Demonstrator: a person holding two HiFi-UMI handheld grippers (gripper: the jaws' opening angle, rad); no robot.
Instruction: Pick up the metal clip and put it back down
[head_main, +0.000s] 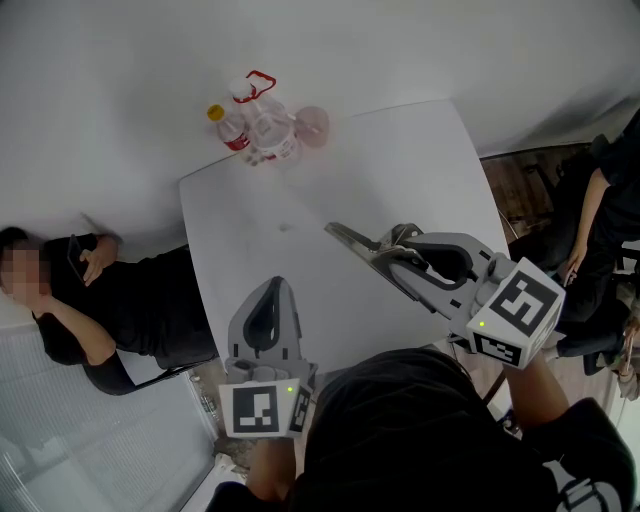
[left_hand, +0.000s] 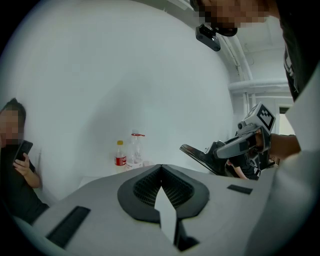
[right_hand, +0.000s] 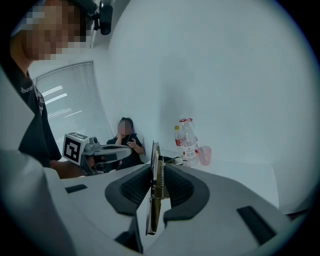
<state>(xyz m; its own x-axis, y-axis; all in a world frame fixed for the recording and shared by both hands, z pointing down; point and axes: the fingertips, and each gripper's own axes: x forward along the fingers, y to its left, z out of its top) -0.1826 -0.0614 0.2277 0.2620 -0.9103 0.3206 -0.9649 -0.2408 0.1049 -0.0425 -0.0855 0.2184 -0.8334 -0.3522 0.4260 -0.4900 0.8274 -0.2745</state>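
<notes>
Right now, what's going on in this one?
A person holds a gripper in each hand above the white table. The right gripper is shut on the metal clip, holding it in the air above the tabletop. The left gripper is shut and empty. Bottles and a pink cup stand at the table's far edge.

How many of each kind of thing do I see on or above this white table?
Bottles: 2, yellow-capped bottle and bigger red-capped bottle
Cups: 1, pink cup
Clips: 1, metal clip, held by the right gripper
Grippers: 2, right gripper and left gripper
Total: 6
</notes>
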